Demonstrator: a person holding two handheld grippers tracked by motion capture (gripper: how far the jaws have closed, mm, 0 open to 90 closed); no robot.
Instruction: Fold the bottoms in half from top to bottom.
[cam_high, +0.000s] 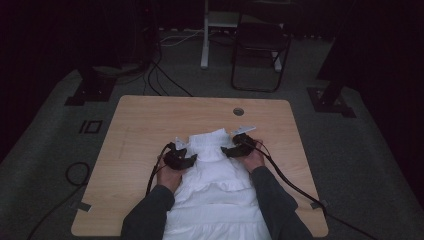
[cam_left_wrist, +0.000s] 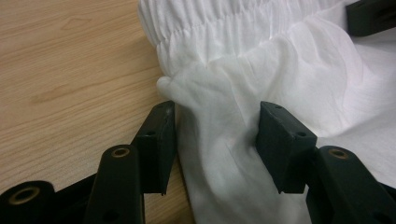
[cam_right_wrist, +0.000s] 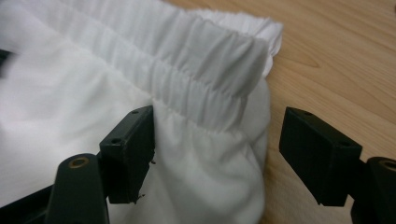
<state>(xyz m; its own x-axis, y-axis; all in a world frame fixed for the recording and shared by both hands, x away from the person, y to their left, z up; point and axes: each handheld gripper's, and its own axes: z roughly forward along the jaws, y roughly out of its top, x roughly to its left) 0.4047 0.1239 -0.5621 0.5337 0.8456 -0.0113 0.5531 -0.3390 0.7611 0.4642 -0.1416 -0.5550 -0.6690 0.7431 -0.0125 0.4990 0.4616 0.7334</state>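
My forearms reach in side by side. My left gripper (cam_high: 192, 159) points inward to the right, jaws partway apart with cloth bunched between them. My right gripper (cam_high: 226, 150) points inward toward it, jaws wide, one pad clear.

Materials: cloth, wood, plastic.
White garment (cam_left_wrist: 280, 60): thin matt cloth, gathered elastic band. Table (cam_left_wrist: 70, 70): smooth pale wood grain. Left gripper (cam_left_wrist: 215, 140): matt black plastic.

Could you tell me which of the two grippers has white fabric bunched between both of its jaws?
The left gripper: the white gathered garment bunches between its jaws. The right gripper has one jaw off the cloth, over the wooden table.
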